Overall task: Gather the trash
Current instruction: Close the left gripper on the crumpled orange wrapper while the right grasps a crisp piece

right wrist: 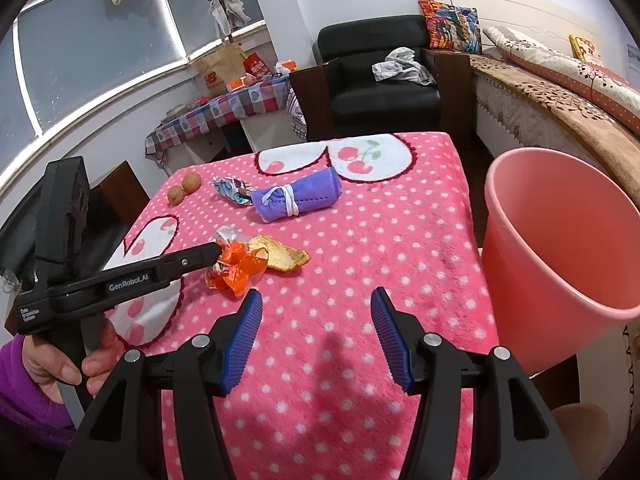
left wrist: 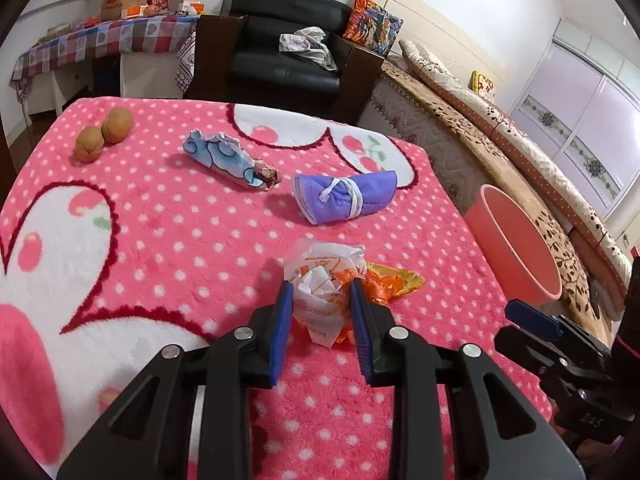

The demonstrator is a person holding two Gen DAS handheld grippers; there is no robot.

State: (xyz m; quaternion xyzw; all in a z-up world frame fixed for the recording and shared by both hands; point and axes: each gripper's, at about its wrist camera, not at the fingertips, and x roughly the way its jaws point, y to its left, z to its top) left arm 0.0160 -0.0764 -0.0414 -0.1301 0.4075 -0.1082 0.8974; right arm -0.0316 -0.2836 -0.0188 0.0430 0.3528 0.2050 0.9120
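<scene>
While I hold the left gripper (left wrist: pixel 320 283) low over the counter (left wrist: pixel 168 248), its jaws stand on either side of a crumpled white and orange plastic bag (left wrist: pixel 320 264) that lies on the pink polka-dot blanket near my edge. The blue pads sit right against the wad, and the right-hand pad touches the orange part. I cannot tell whether they are squeezing it or only flanking it. The bag rests on the blanket.

Just beside the bag, toward the bin, lies a piece of orange peel (left wrist: pixel 400 276), touching the orange plastic. Farther out on the counter I see a rolled purple face mask (left wrist: pixel 344 196) tied with its white strap. Next to it is a crushed blue wrapper (left wrist: pixel 228 156), and two walnuts (left wrist: pixel 104 132) sit together near the far left corner.

The right gripper (right wrist: pixel 316 291) hovers above bare blanket near my edge, its jaws released and spread wide with nothing between them. The pink bin (right wrist: pixel 520 280) stands off the right edge of the counter, just beside it, with its mouth tipped toward my right camera.

From the right wrist view I can see the left tool reaching in from the left, its tip at the orange plastic. A hand (right wrist: pixel 60 364) in a purple sleeve (right wrist: pixel 24 392) grips its handle.
</scene>
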